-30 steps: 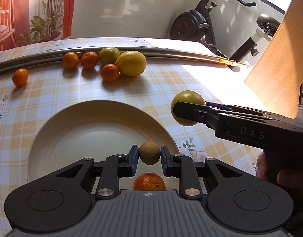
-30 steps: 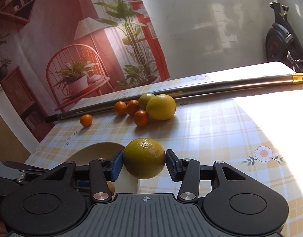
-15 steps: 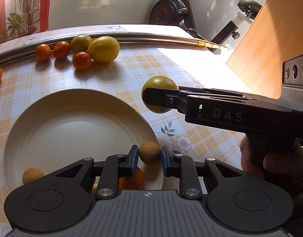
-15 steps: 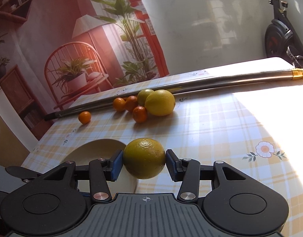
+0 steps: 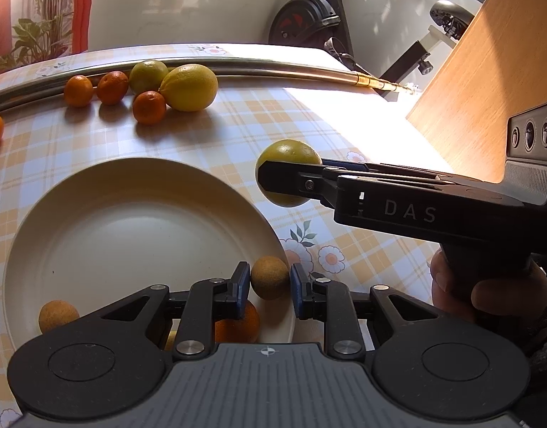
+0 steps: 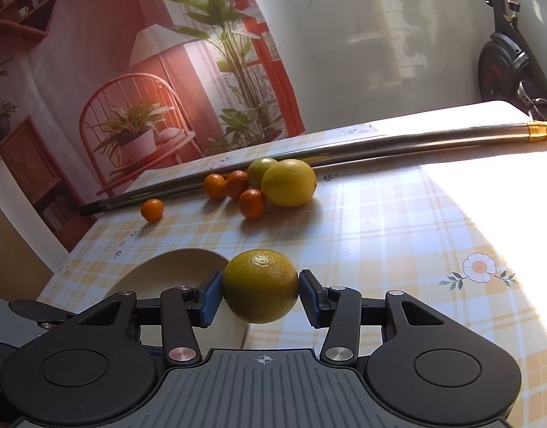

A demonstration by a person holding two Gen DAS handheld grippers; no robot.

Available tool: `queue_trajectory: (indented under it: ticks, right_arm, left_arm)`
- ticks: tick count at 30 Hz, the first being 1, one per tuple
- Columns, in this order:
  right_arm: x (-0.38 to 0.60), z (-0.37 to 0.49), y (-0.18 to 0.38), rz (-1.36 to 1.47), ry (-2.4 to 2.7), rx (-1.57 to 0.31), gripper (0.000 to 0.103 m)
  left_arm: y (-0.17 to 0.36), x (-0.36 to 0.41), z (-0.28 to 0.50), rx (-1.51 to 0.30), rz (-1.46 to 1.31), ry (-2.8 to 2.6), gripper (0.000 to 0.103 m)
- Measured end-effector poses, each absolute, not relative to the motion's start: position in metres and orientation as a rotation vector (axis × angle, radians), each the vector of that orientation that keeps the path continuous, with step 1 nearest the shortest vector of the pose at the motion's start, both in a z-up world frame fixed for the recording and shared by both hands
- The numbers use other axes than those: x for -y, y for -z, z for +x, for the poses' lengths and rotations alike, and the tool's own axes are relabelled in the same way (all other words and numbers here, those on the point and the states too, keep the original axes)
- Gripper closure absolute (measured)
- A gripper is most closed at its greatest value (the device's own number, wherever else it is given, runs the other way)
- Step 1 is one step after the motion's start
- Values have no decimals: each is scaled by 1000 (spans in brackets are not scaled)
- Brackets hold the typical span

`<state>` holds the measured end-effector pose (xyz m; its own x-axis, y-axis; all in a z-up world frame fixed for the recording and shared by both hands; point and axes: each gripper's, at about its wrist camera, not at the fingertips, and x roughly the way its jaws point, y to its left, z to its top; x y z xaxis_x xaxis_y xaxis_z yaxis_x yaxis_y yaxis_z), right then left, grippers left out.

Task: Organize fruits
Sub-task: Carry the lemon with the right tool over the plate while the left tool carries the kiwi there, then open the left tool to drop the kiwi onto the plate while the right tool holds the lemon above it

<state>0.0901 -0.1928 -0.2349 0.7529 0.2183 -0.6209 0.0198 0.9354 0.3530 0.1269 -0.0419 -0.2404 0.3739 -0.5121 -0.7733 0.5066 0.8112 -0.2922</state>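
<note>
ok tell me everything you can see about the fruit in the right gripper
The fruit is round, yellow-green citrus with dimpled, glossy skin and a small stem scar on top. The right gripper is shut on it, a blue pad pressing each side. It is held off the table, beside the plate's right rim, not yet over it. Only the pads touch it.
</note>
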Motion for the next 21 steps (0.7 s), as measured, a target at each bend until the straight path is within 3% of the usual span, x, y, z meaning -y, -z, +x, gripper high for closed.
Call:
queue_trajectory:
  ticks: [21]
  right_arm:
    - [165,97,233,270,-191,-746,60]
  left_arm:
    - [198,-35,122,-814,-142,302,75]
